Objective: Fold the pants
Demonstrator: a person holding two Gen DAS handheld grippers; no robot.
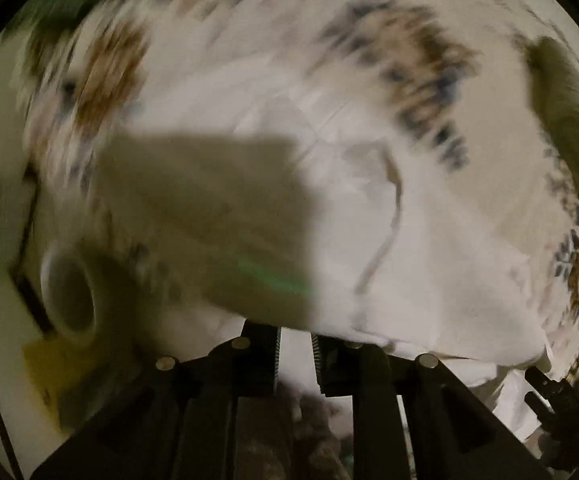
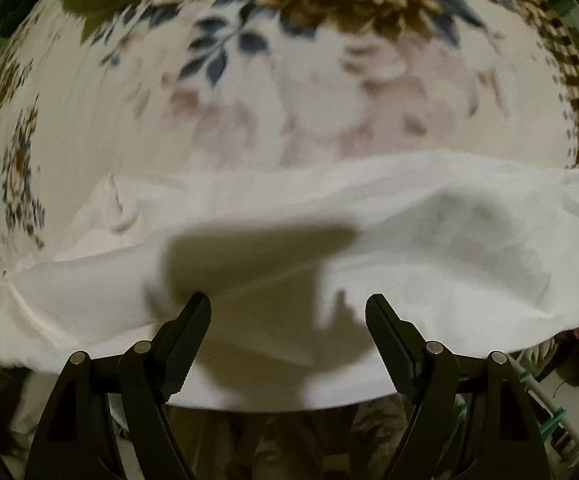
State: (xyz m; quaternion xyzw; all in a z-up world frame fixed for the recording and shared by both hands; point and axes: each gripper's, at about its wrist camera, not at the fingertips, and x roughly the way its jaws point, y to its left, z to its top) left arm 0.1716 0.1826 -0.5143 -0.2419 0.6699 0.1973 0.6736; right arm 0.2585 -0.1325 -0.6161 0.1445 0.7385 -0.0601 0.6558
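Right wrist view, white pants (image 2: 369, 232) beyond spread fingers (image 2: 193, 320)

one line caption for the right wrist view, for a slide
Open right gripper poised over white pants spread on a floral bedspread, its shadow cast on the cloth.

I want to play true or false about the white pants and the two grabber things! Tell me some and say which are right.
1. The pants are white. True.
2. The right gripper has its fingers spread wide apart. True.
3. The pants lie on a plain blue blanket. False: the cover under them is pale with brown flowers and dark blue leaves.
4. The left gripper is wide open. False: its fingers stand close together with white cloth in the narrow gap.
5. The right gripper is pinching the pants. False: its fingers are open, with no cloth clamped.
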